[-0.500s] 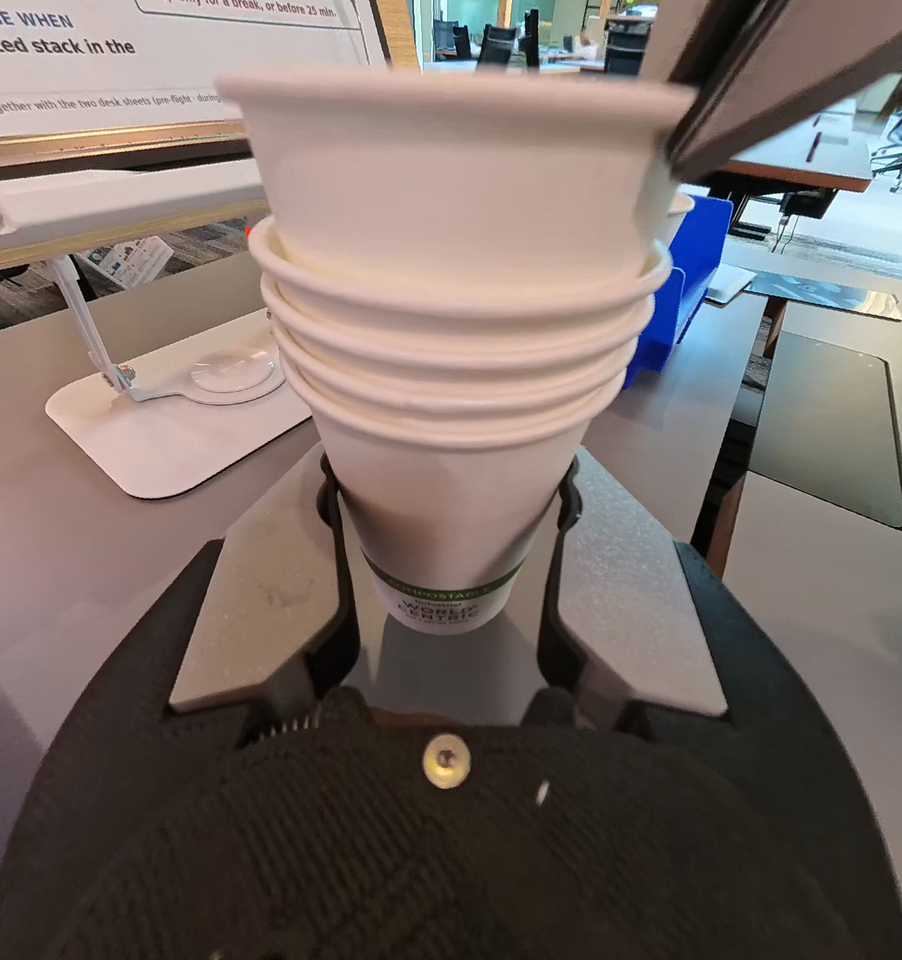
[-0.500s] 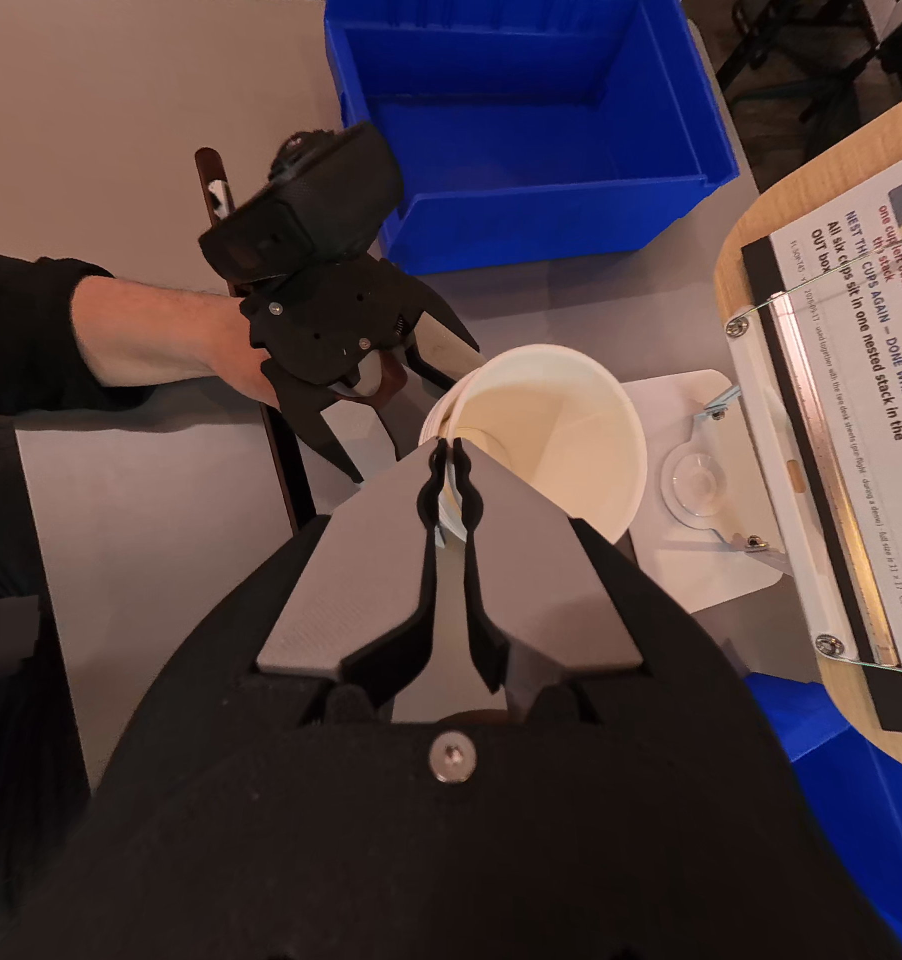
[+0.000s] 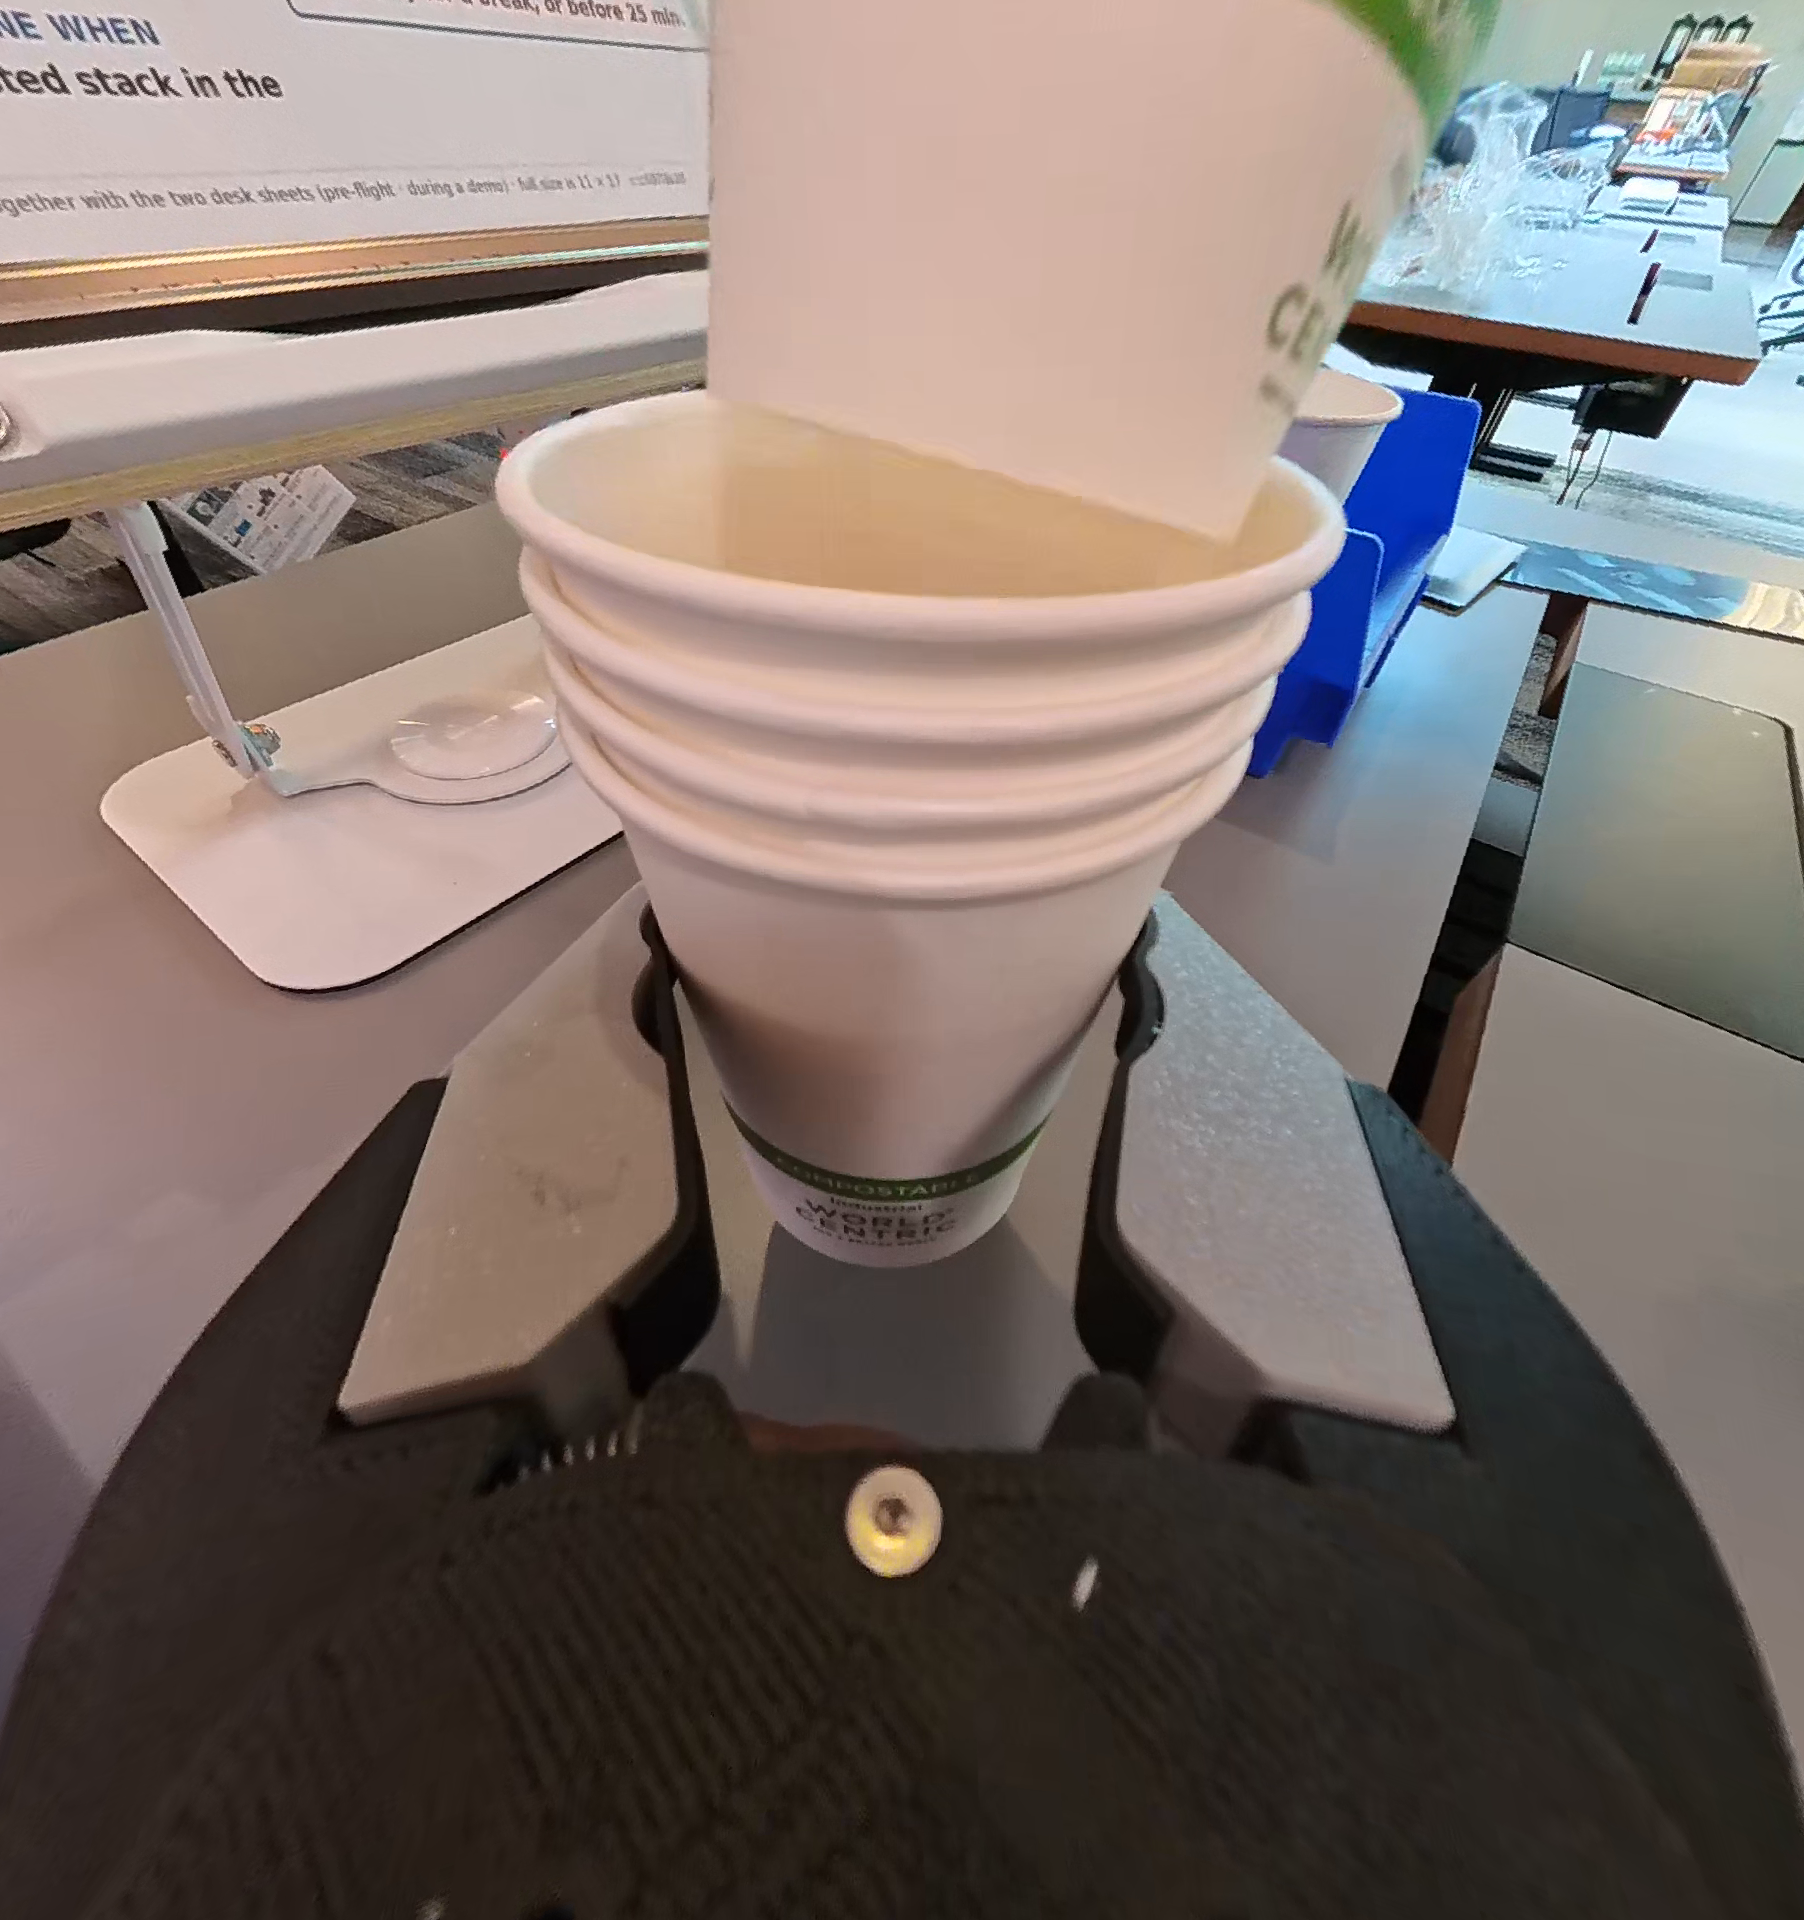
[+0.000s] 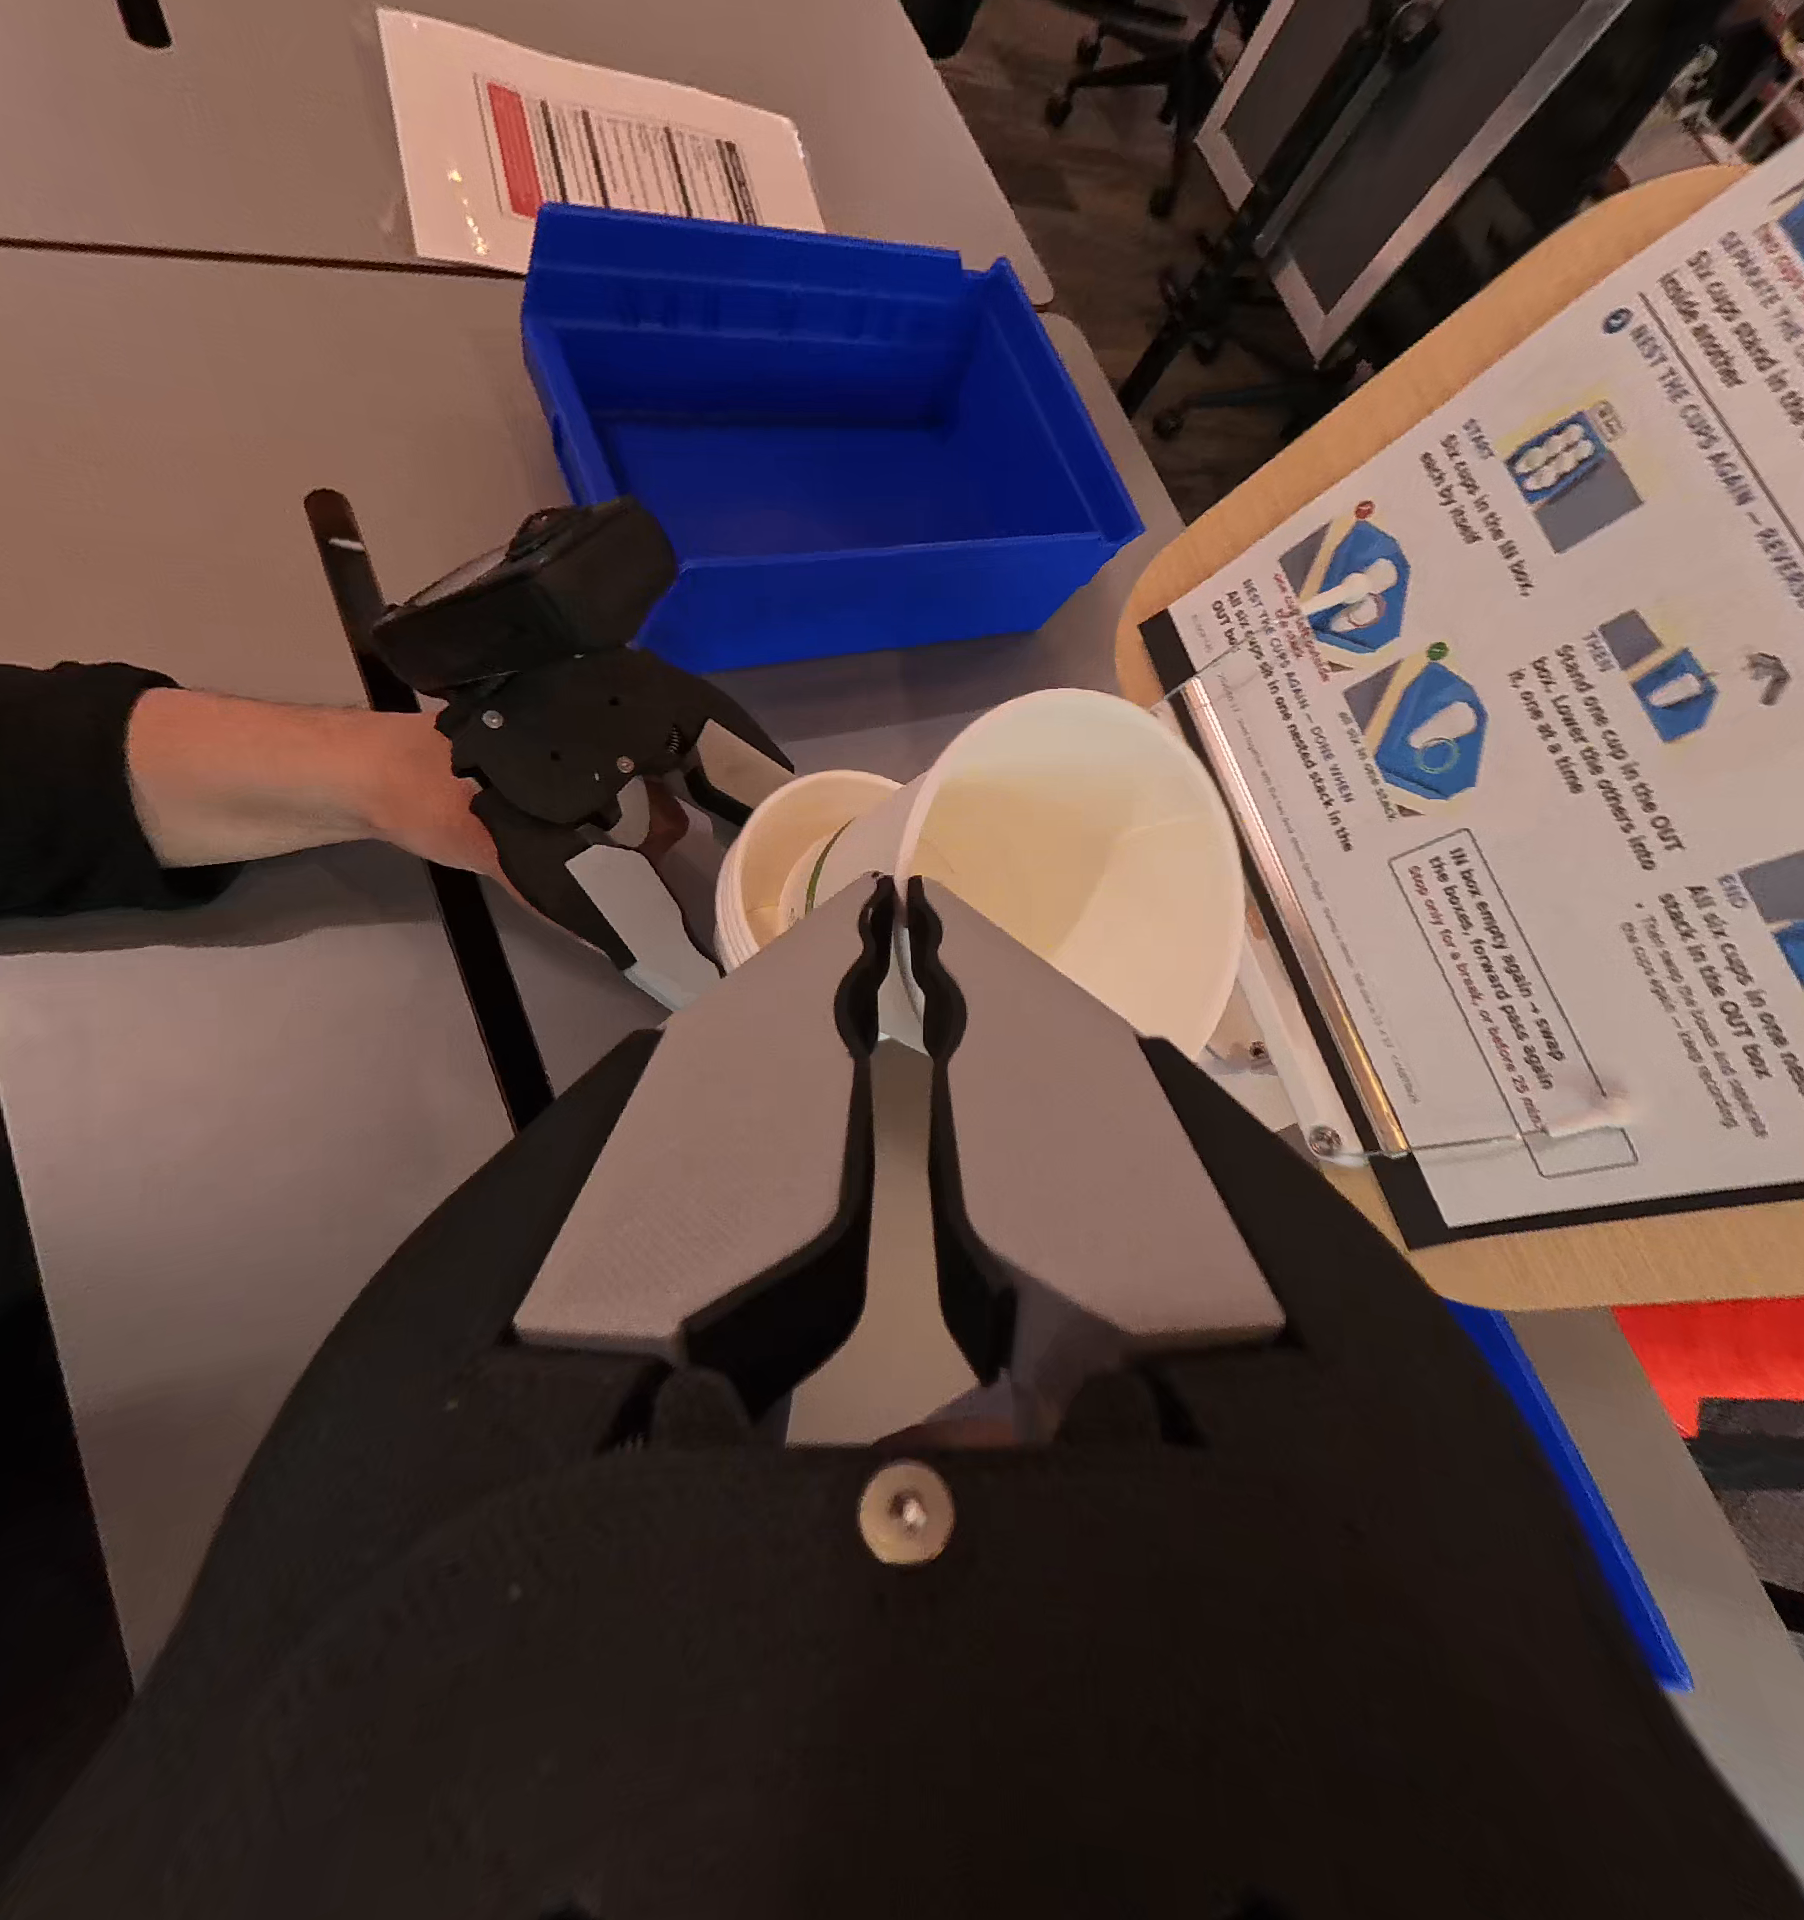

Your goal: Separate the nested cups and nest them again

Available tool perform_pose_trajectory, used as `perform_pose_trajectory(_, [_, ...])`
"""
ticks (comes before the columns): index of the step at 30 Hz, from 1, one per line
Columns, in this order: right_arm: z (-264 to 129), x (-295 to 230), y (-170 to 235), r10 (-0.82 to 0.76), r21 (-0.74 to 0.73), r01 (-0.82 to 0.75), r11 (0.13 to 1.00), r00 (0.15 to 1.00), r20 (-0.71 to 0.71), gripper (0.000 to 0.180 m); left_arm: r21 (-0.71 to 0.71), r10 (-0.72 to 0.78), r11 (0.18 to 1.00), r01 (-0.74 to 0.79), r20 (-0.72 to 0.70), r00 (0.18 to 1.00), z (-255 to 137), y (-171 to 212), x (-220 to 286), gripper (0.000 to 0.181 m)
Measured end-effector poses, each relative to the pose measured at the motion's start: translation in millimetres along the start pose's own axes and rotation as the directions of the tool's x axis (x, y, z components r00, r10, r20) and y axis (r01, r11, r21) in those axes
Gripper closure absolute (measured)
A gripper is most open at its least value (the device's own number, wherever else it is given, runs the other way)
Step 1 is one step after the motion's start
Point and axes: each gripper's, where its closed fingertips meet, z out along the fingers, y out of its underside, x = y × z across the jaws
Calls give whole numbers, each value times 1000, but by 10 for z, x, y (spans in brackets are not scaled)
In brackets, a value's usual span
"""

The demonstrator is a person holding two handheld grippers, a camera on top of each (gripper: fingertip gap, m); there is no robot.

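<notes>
Closed part-way in the left gripper (image 3: 898, 951), jaws pressed on the lower wall of the bottom cup: the nested stack (image 3: 908, 790), upright above the grey table (image 4: 233, 416), four rolled rims showing one above another; cannot tell whether its base rests on the table. Nearly shut in the right gripper (image 4: 898, 894), pinching the rim wall from above: one lifted cup (image 4: 1074, 862), tilted, mouth wide towards the right wrist view, its base corner dipping just inside the top rim of the stack. Probably mid-separation: this cup almost free but not clear, four left nested. Farther off in the left wrist view, another white cup (image 3: 1339, 416) standing apart behind a blue bin wall, likely set down already. Re-nesting not begun, by the look of it. All plain white paper, cream inside, a green band near the base, walls undented. Beyond, an empty-looking blue bin (image 4: 825, 447) and an instruction stand (image 4: 1500, 831) just beside the cups.
</notes>
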Motion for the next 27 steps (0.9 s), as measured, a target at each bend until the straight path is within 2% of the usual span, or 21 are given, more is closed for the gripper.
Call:
perform_pose_trajectory(10, [7,32,55,4,8,-4,1000,1000,-12,180,-23,17,1000,-17,-8,1000,51,54,52,94])
perform_pose_trajectory(16, [100,-4,94,-36,-48,36,998,999,-16,180,-24,16,1000,-16,-7,1000,50,50,48,94])
perform_pose_trajectory(21, [-15,54,-58,-4,22,4,1000,1000,-18,180,-24,6,1000,-6,-6,1000,44,57,29,95])
perform_pose_trajectory(27, [-336,278,-154,23,83,-16,996,995,-94,180,-18,4,1000,-4,-6,1000,33,44,29,95])
